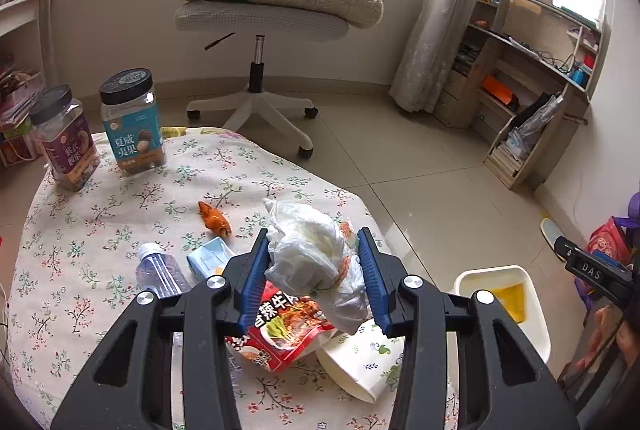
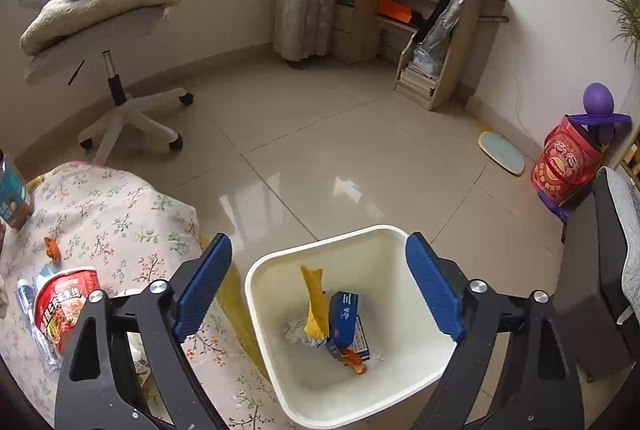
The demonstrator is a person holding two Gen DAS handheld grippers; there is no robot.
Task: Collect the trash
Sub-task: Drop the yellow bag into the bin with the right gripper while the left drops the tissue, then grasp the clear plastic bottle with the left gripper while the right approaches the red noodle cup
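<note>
My left gripper (image 1: 314, 264) is shut on a crumpled white plastic bag (image 1: 312, 258), held above the floral-cloth table (image 1: 100, 214). Below it lie a red noodle packet (image 1: 280, 330) and a white paper cup (image 1: 360, 366). An orange peel scrap (image 1: 215, 218), a small blue carton (image 1: 210, 258) and a clear water bottle (image 1: 160, 270) rest on the cloth. My right gripper (image 2: 320, 286) stands wide open over the white bin (image 2: 260, 270), nothing between its fingers. Inside the bin lie a yellow wrapper (image 2: 314, 300), a blue carton (image 2: 344, 322), crumpled paper (image 2: 296, 332) and an orange scrap (image 2: 352, 360).
Two dark-lidded snack jars (image 1: 132, 122) (image 1: 66, 138) stand at the table's far left. An office chair (image 1: 260, 18) with a blanket and a plush toy stands beyond the table. A wooden shelf desk (image 2: 432, 10) lines the far wall, a red tin (image 2: 568, 166) sits at the right.
</note>
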